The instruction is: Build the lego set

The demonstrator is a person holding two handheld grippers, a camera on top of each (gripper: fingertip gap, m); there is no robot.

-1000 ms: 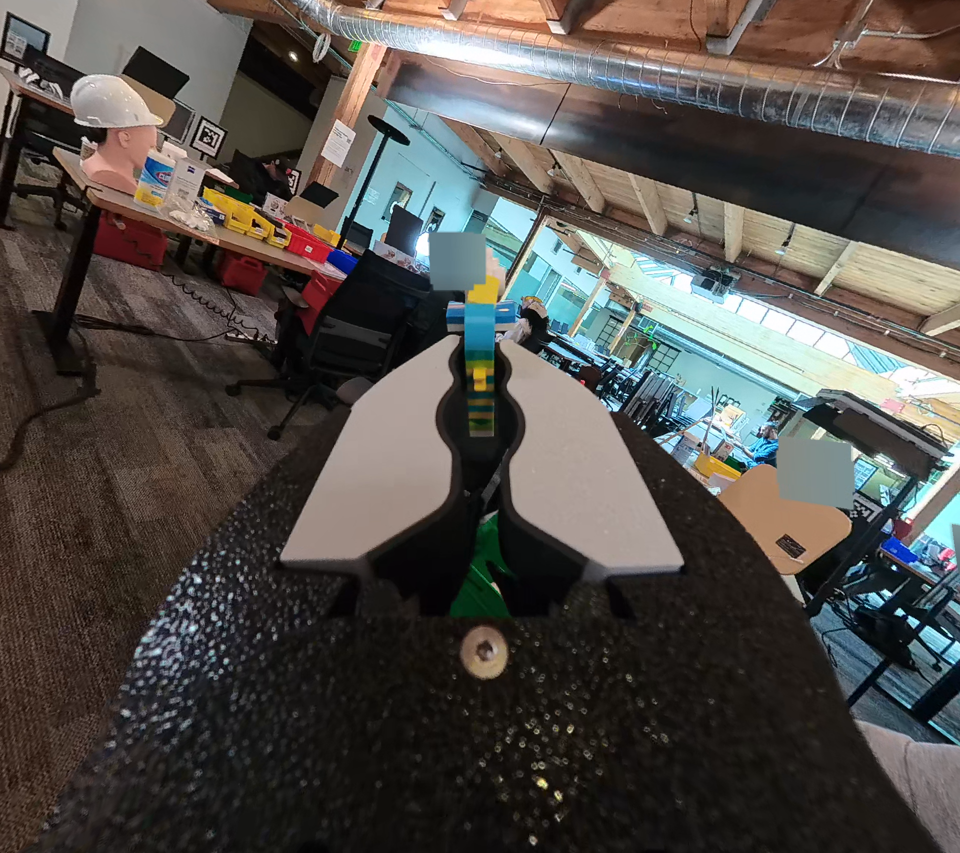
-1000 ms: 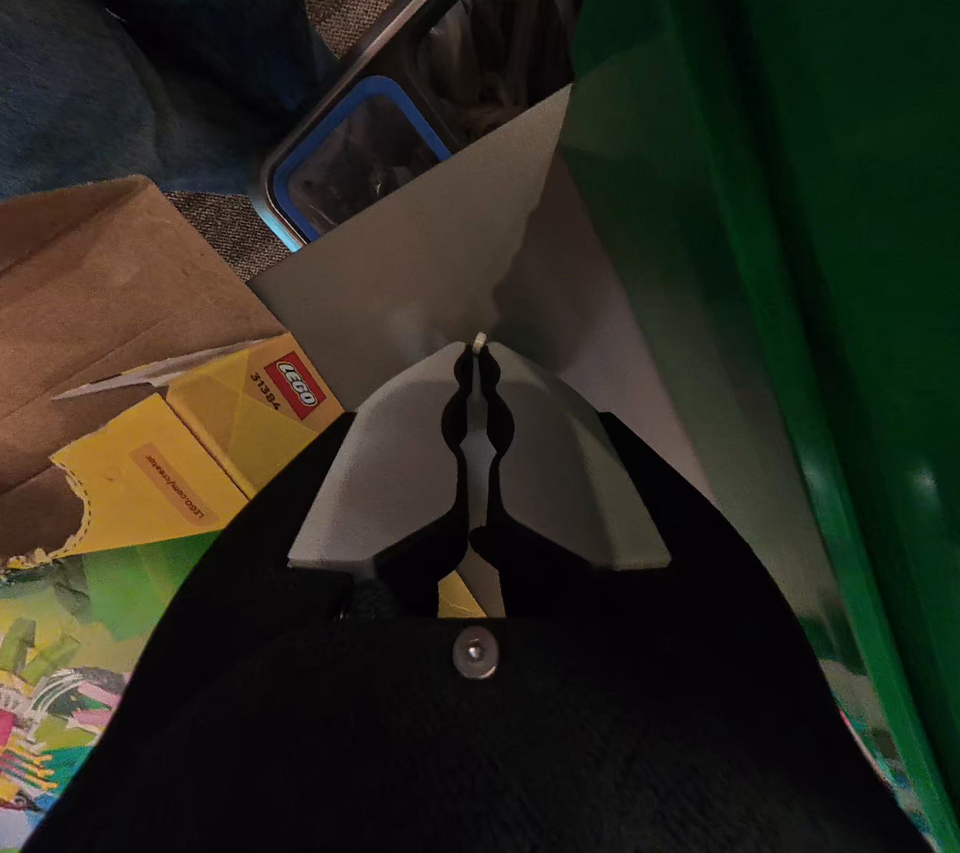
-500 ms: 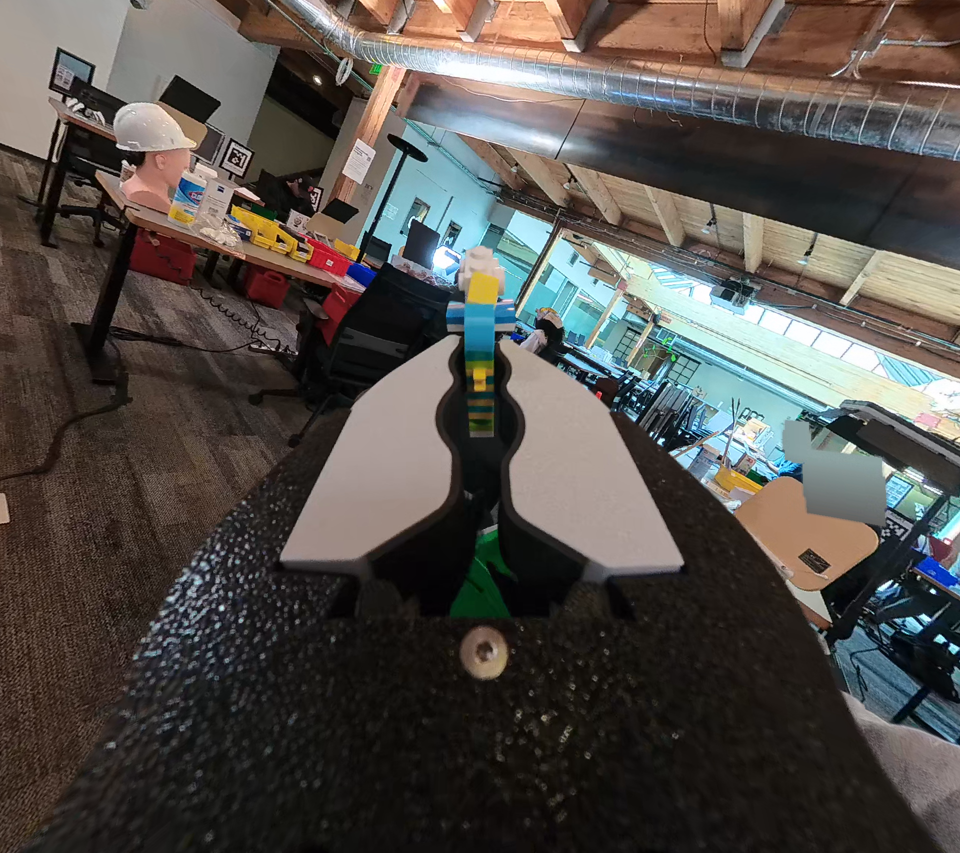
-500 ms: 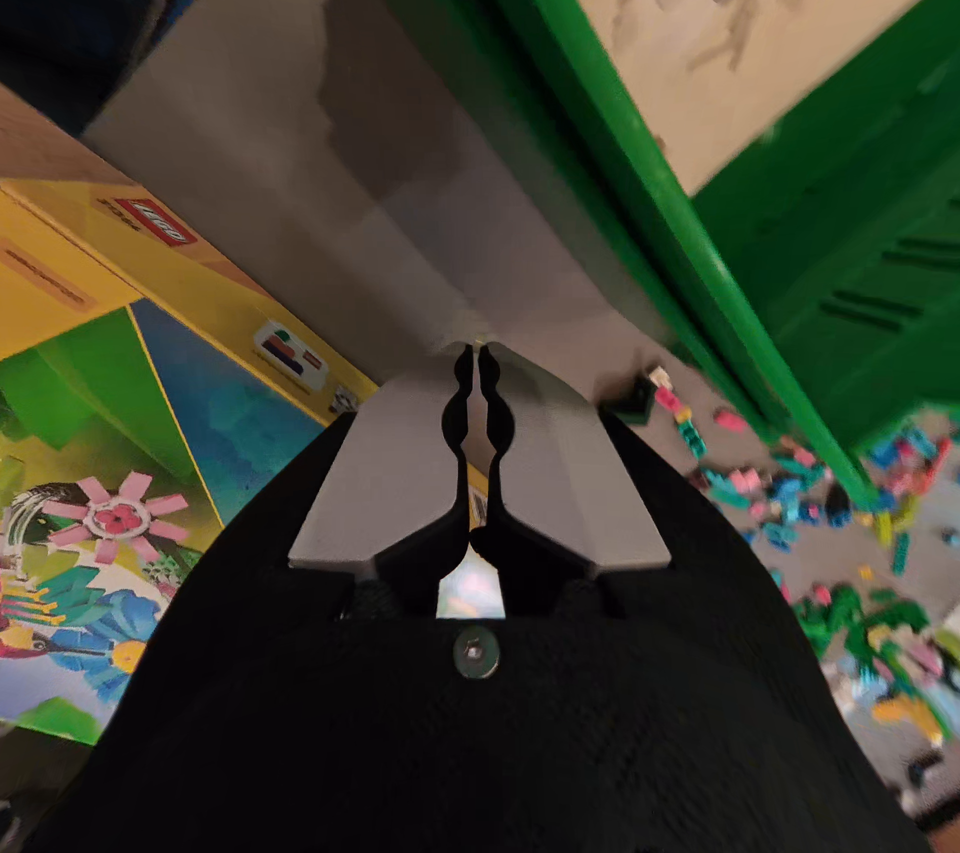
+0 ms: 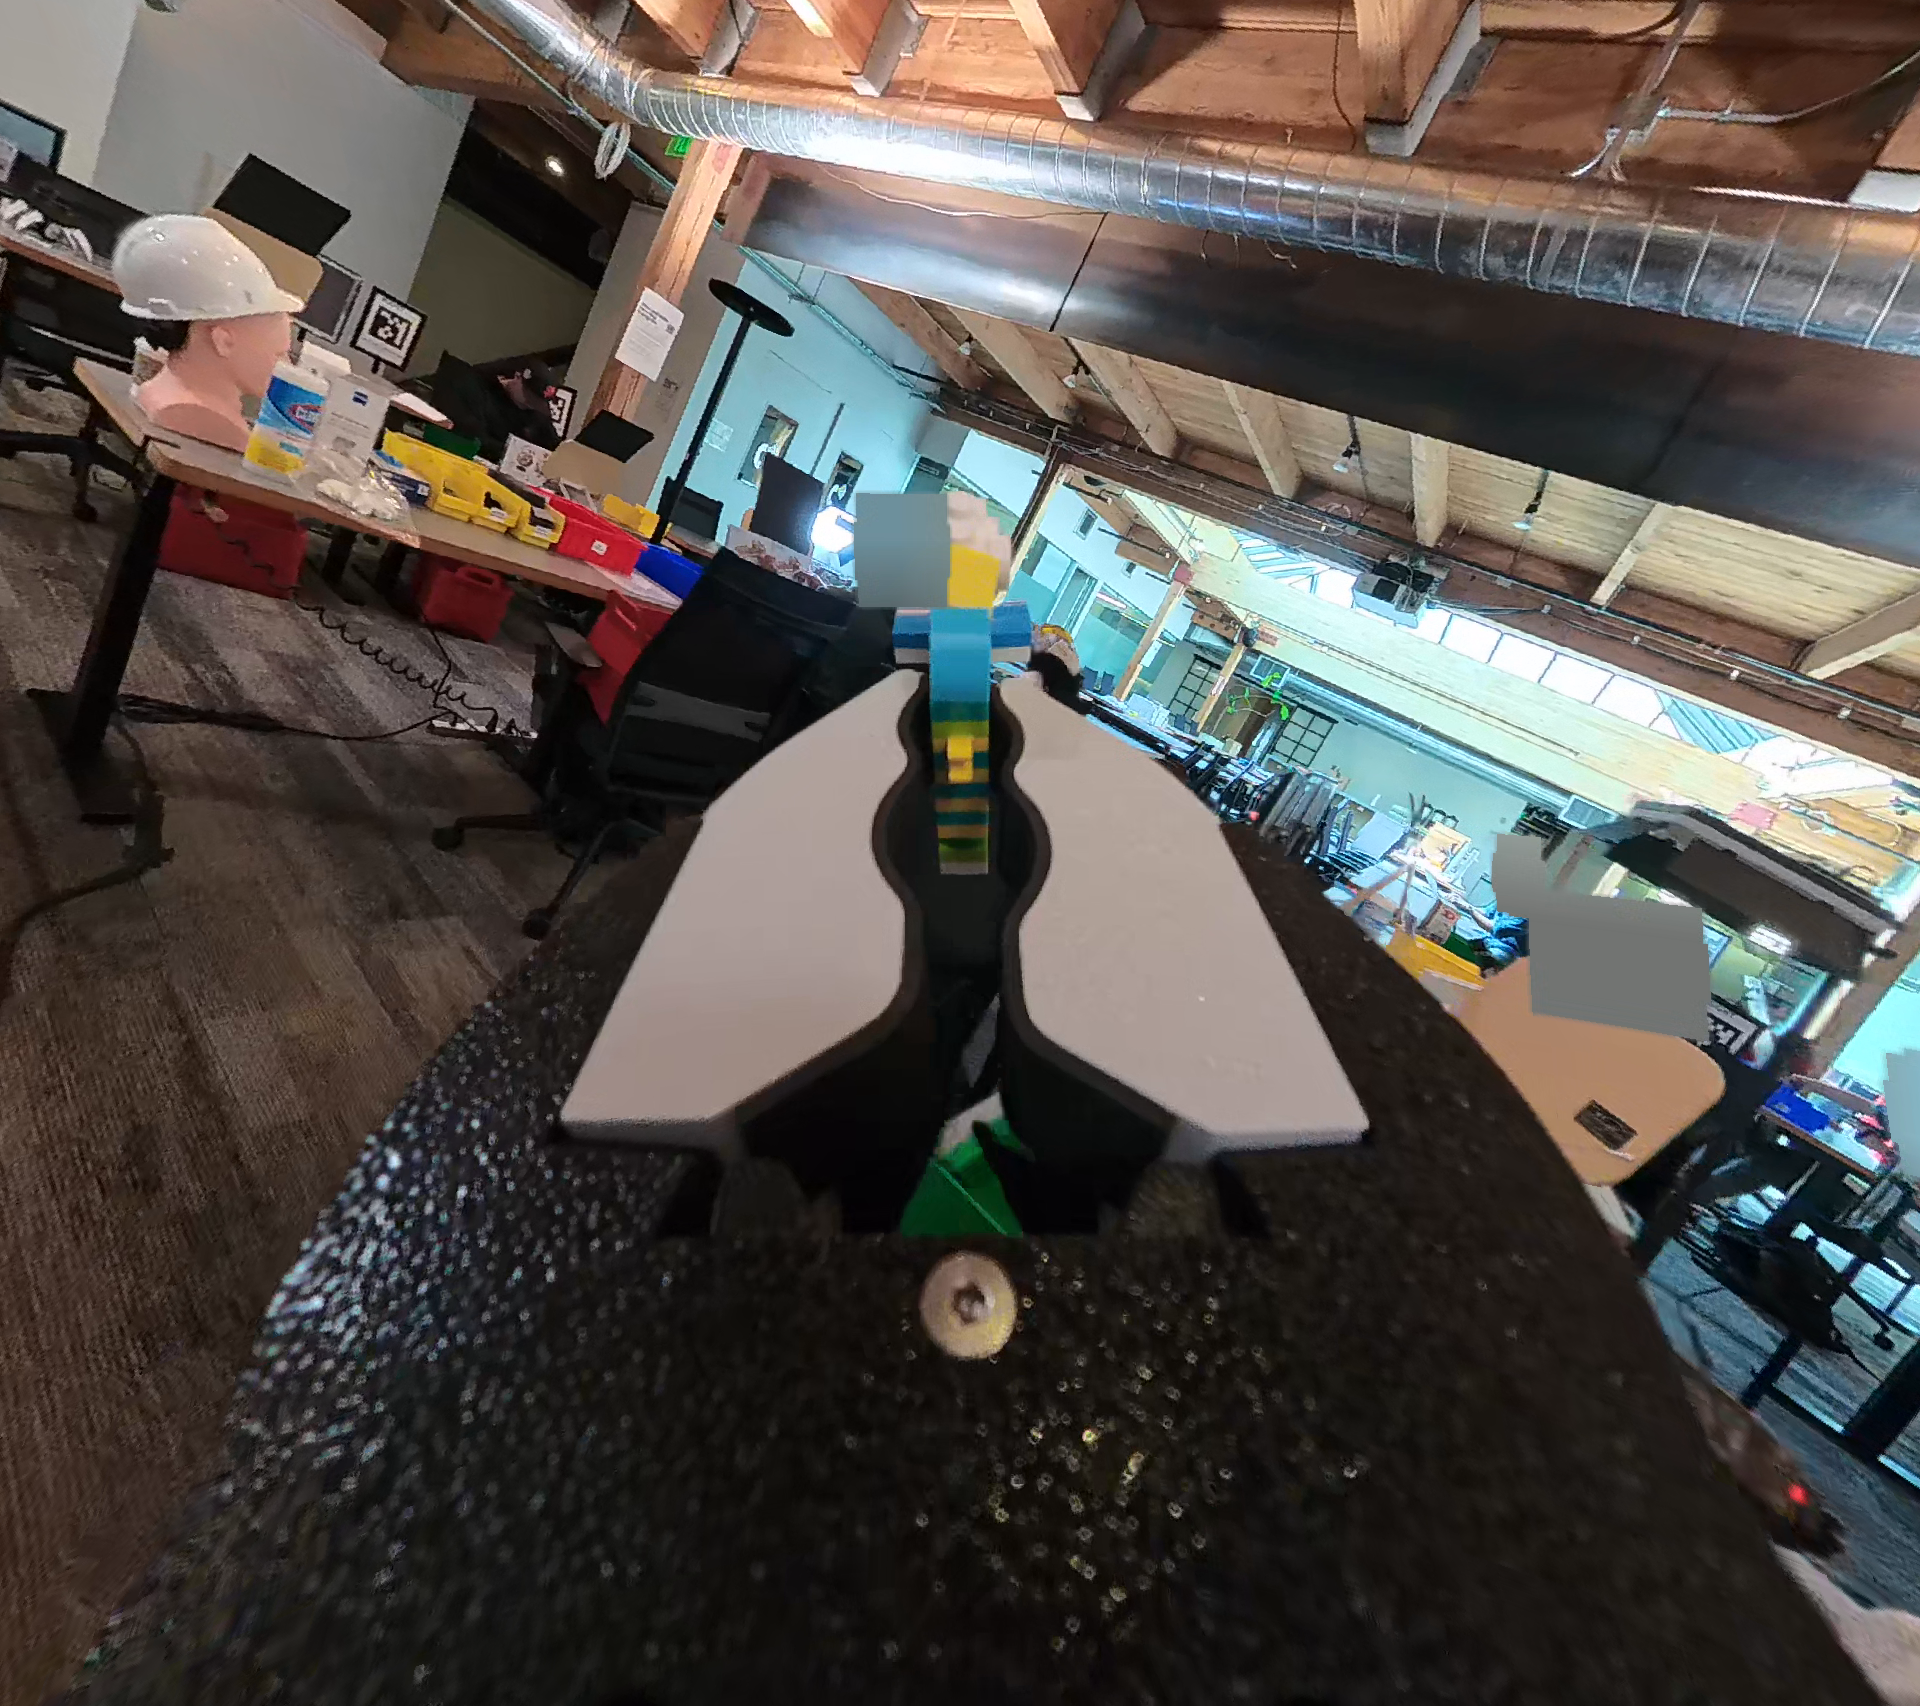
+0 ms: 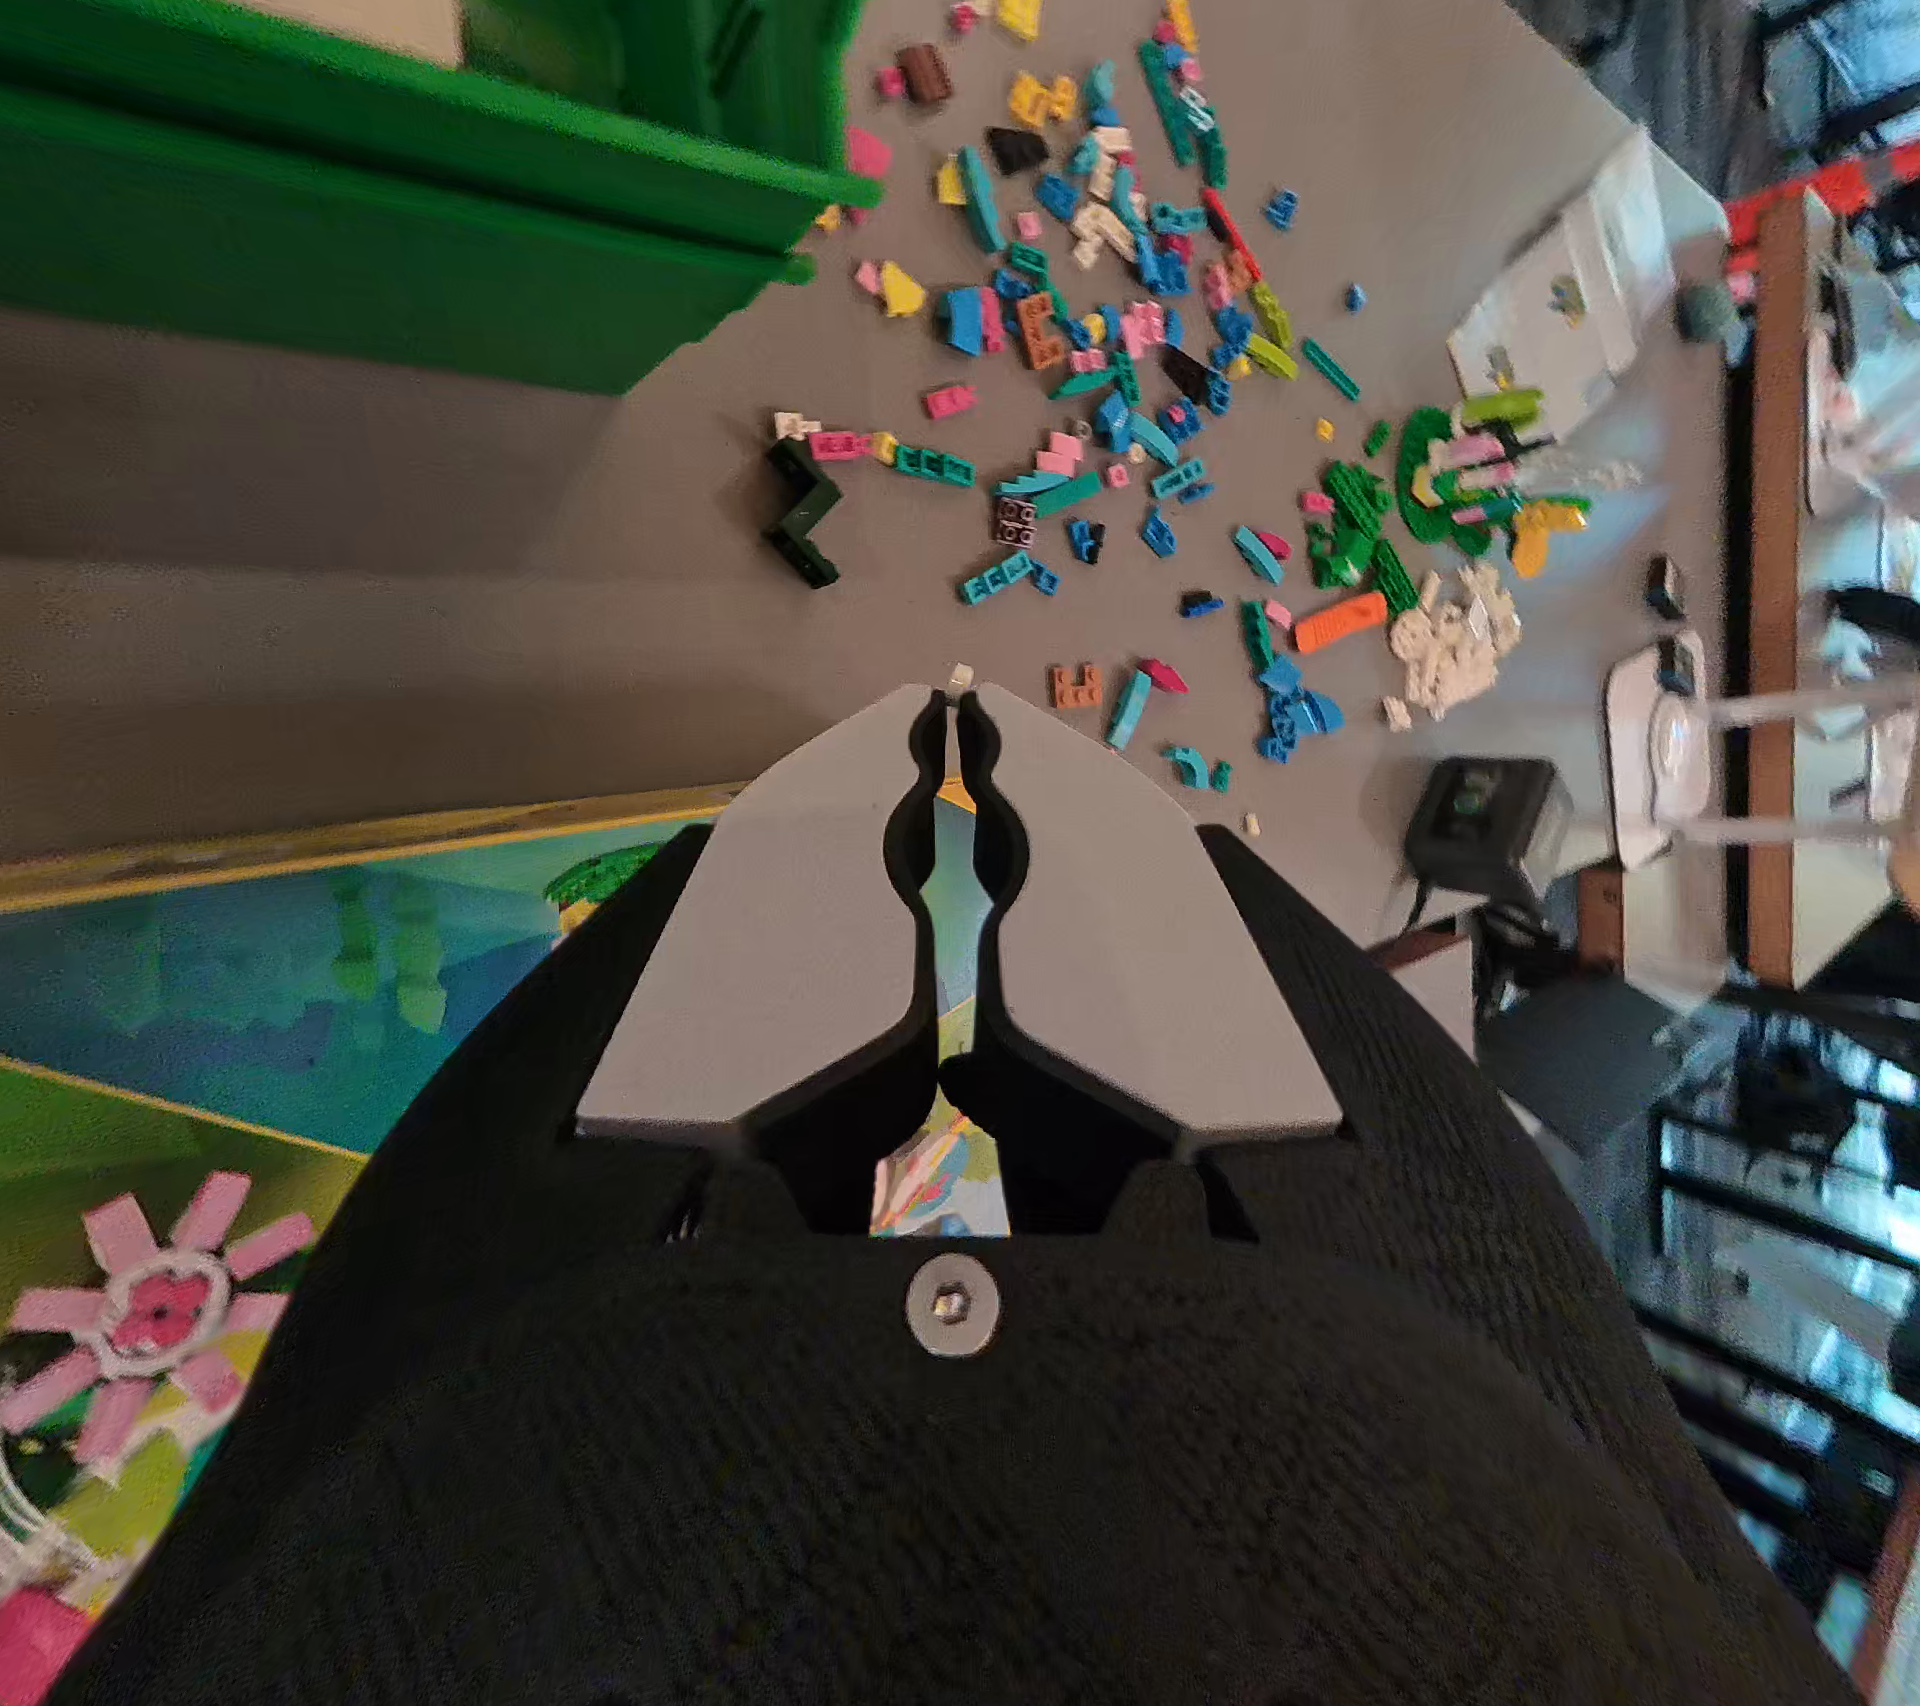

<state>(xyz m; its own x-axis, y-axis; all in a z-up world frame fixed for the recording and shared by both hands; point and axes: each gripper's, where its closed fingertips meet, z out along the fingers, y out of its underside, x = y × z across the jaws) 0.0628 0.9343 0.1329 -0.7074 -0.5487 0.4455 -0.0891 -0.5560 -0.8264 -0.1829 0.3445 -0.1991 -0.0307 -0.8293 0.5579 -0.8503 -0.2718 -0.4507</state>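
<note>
The left gripper (image 5: 956, 700) is pinched on a slim lego assembly (image 5: 960, 726), which stands between the two grey fingers (image 5: 790, 918) with its long axis running straight ahead along them, its far end pointing up and out toward the room; the near end is banded in yellow, green and blue, then comes a light blue stem with a short blue and white crossbar, and a yellow block capped with white sits at the far tip, partly beside a blurred patch; below the fingers a bit of green plastic (image 5: 961, 1189) shows through the gap. The right gripper (image 6: 956, 700) has its jaws nearly pressed together, nipping a tiny white piece (image 6: 959, 675) at the very tips; which way that piece faces is too small to tell. Only the right wrist view shows the work surface: a colourful set box (image 6: 260, 1012) close underneath, a grey table (image 6: 364, 617) beyond it, a green bin (image 6: 416, 202) to the upper left, then loose bricks (image 6: 1101, 285) scattered across the middle, and a partly built green and pink model (image 6: 1455, 472) farther off beside white pieces (image 6: 1449, 643). Only the left wrist view shows the room: carpet, a desk (image 5: 270, 477) with yellow, red and blue bins, a black chair (image 5: 717, 680), a white hard hat on a mannequin head (image 5: 197, 285), and a silver duct (image 5: 1039, 150) under wooden beams.
</note>
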